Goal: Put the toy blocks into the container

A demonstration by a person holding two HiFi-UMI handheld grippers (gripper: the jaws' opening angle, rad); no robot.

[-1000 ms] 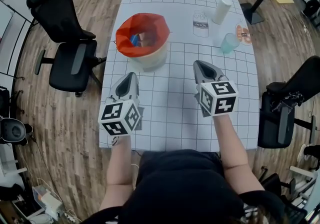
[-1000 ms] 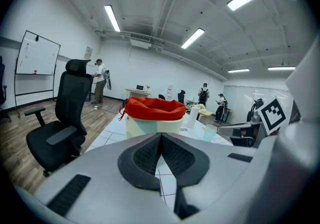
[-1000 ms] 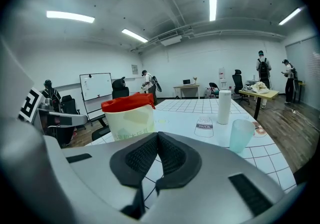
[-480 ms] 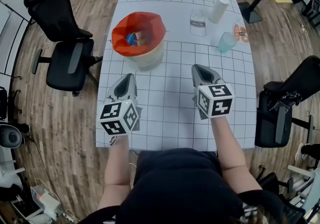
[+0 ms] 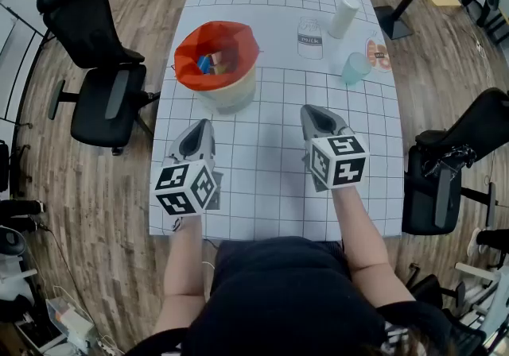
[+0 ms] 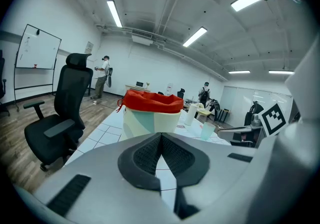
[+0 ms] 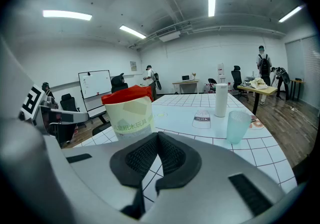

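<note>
Red-lined cream container (image 5: 232, 95) with colourful toy blocks (image 5: 208, 64) inside

Toy blocks (image 5: 210, 63) inside red-lined container (image 5: 236, 97)

The middle of the table (image 5: 270, 156) is being left bare for passage, while the far left is being blocked by the container (image 5: 235, 94) and the far right by the cup (image 5: 355, 68).

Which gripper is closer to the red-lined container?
Left. In the head view the left gripper is just below the container; the right gripper sits farther off, down and to its right.
</note>
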